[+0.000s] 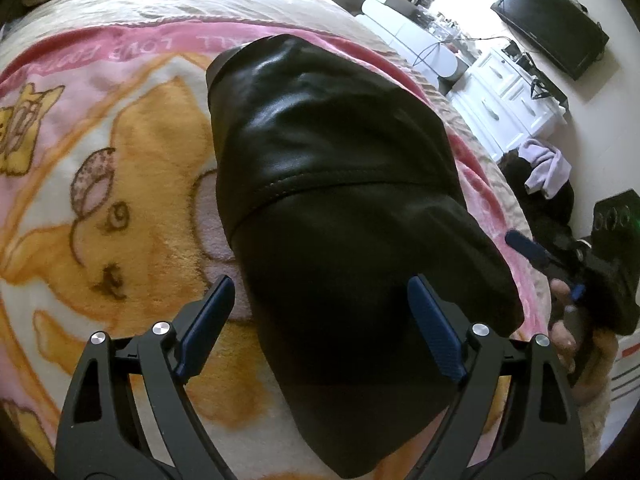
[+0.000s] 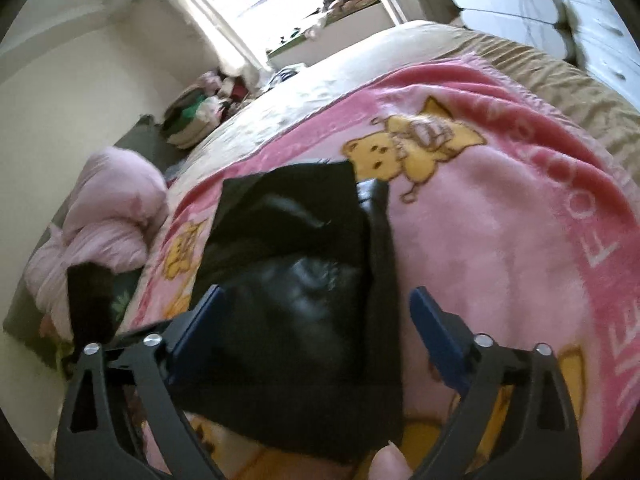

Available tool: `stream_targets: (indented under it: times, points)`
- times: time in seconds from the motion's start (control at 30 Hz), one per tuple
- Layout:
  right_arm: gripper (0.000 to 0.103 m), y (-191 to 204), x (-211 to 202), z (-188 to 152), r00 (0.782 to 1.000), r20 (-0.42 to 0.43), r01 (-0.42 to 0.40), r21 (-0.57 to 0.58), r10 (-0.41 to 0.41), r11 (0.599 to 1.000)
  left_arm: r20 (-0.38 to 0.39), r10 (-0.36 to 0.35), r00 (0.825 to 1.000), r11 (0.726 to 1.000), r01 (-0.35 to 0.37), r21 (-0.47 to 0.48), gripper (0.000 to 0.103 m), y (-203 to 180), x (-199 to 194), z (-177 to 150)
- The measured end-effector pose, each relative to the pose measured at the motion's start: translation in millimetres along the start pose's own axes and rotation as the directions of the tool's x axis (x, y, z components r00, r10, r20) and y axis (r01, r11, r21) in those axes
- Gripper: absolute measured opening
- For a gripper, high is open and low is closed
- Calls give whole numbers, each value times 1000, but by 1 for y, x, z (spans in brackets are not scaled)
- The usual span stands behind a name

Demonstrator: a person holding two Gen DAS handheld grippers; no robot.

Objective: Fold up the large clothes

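Folding looks nearly done: black leather garment (image 1: pixel 336 208) lies doubled on pink blanket (image 1: pixel 120 168); left gripper (image 1: pixel 320 320) and right gripper (image 2: pixel 316 336) are held spread, empty; a final smoothing or fold seems called for

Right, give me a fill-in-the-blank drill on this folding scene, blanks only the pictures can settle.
1. The garment lying on the bed is ____ in colour.
2. It rests on a pink blanket printed with yellow cartoon ____.
3. Both the left hand-held gripper and the right hand-held gripper have their jaws ____.
4. The gripper pads are ____ in colour.

Missing words: black; bears; open; blue
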State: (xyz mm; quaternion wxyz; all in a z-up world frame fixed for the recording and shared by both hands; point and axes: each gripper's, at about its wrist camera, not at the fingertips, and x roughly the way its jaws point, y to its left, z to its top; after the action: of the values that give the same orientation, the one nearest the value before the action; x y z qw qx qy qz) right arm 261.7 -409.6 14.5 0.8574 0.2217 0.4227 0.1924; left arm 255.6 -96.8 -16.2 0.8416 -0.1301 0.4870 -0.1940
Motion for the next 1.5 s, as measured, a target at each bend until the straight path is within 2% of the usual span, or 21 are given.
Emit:
stream_targets:
  times: [0.2,0.23,0.33,0.43,0.47,0.5,0.53,0.63,0.83,0.93,0.97,1.0,1.03,1.13,1.17,1.23,1.27,1.3,1.4,1.5]
  points:
    - [93,-18,27,-14,989,-150,-9,63,18,998,-1,3,1000,1000,-3,3,84,0,0,-1]
    - [93,-27,36,-19,982,-189,-9,100,27,995,-5,6,1000,1000,-6,5,85,0,0,-1]
    - [91,-46,52,-30,972,-224,-30,198,75,980,-26,5,1000,1000,-5,10,86,0,4,-1]
    - [83,-52,57,-37,972,-207,-62,247,115,967,-38,0,999,1000,0,2,87,3,8,-2]
    - [72,-52,57,-39,971,-199,-78,255,132,964,-40,-4,999,1000,4,-4,88,4,10,-2]
    - [67,-52,58,-42,967,-195,-106,276,163,955,-42,-4,999,1000,4,-7,88,7,11,-4]
    - [66,-52,59,-46,963,-185,-130,313,195,941,-42,-2,999,1000,2,-8,89,8,11,-5]
    - [64,-44,59,-59,962,-158,-155,351,221,924,-44,4,999,1000,-4,-13,90,12,8,-4]
    - [64,-5,55,-88,972,-119,-152,348,205,925,-43,58,997,997,-56,43,90,14,-2,-3]
    - [72,11,50,-92,990,-99,-66,284,98,957,-47,71,996,994,-67,80,91,11,1,-10]
    - [86,13,48,-89,993,-104,-33,259,62,965,-45,66,997,995,-62,79,92,12,1,-13]
    - [94,15,44,-86,993,-113,8,233,19,973,-41,62,997,995,-59,75,92,13,1,-14]
    - [94,18,40,-84,993,-113,45,210,-21,977,-33,61,998,996,-59,71,92,13,1,-15]
    - [94,34,9,-67,994,3,113,115,-114,987,-27,64,998,995,-61,75,92,11,2,-16]
    - [93,43,-3,-56,985,73,154,76,-159,985,-26,60,998,996,-58,68,92,12,3,-16]
    - [82,63,-14,-33,963,176,210,-4,-206,978,-23,57,998,997,-55,61,92,12,3,-18]
    - [66,71,-12,-21,955,197,234,-46,-221,971,-21,55,998,997,-54,56,92,12,3,-19]
    - [56,79,-7,-14,950,206,258,-79,-237,963,-19,54,998,997,-53,49,92,12,3,-20]
    - [52,100,21,13,936,204,324,-191,-286,927,-19,56,998,997,-55,51,92,12,3,-23]
    - [52,104,60,38,936,158,343,-223,-313,913,-18,61,998,997,-60,57,92,11,4,-24]
